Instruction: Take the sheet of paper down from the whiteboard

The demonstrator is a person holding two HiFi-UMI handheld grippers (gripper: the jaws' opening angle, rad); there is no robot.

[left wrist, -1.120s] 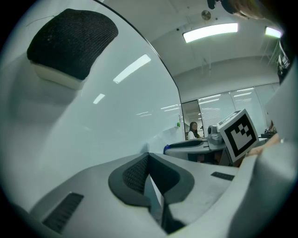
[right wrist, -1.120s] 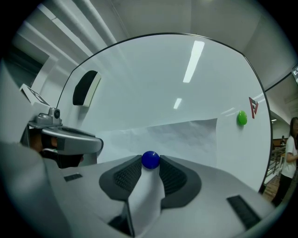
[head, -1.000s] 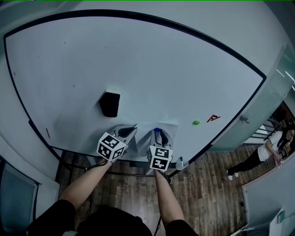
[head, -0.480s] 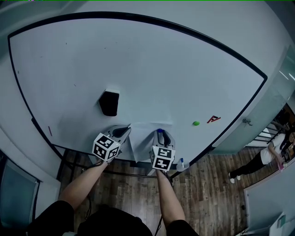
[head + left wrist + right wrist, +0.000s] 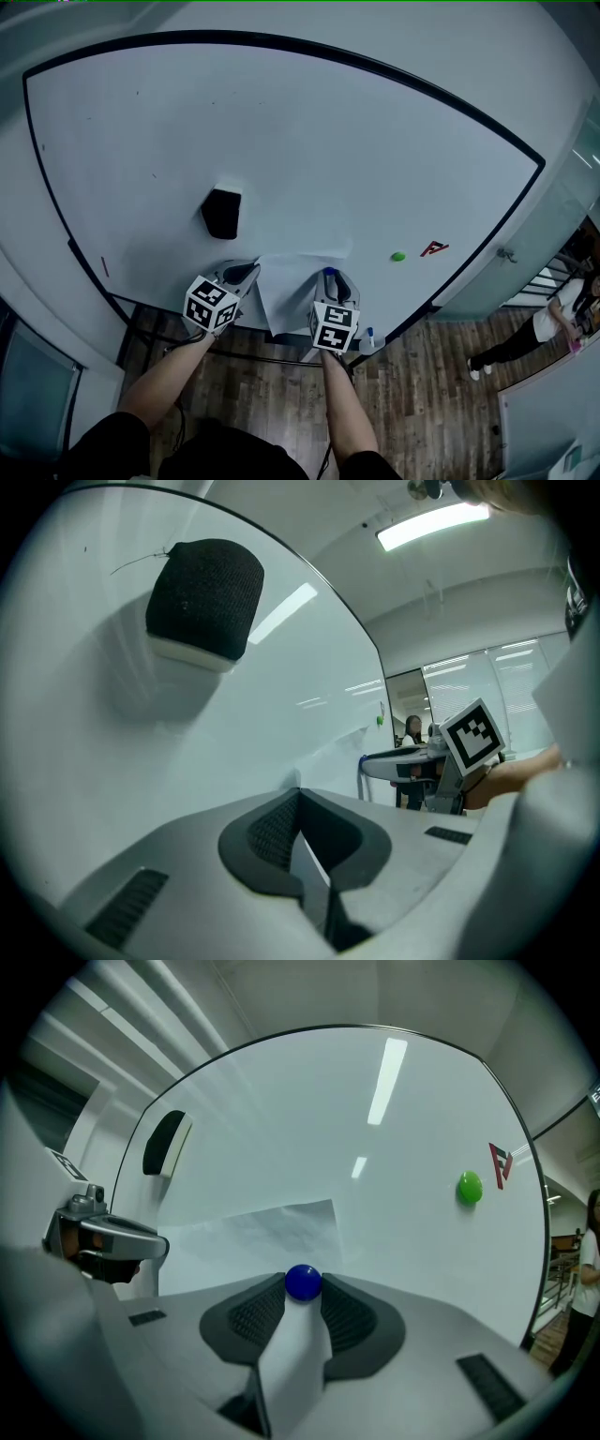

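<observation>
A wide whiteboard (image 5: pixel 281 141) fills the wall above a wood-plank floor (image 5: pixel 422 375). Nearest, the person's two forearms reach up to its lower edge, each with a gripper. The left gripper (image 5: pixel 247 273) has its jaws nearly together, pinching the thin left edge of the sheet of paper (image 5: pixel 295 286). The right gripper (image 5: pixel 327 277) has its jaws set apart around a round blue magnet (image 5: pixel 303 1282), and both pads touch the magnet's sides. The sheet lies against the lower part of the board between the two grippers, and the blue magnet sits on its right part. In the right gripper view its upper right corner lies flat on the board. Higher up and to the left, a black eraser (image 5: pixel 222 212) clings to the board. To the right are a small green magnet (image 5: pixel 398 256) and a red triangular mark (image 5: pixel 433 248). Far off on the right a person (image 5: pixel 553 314) stands on the floor.
</observation>
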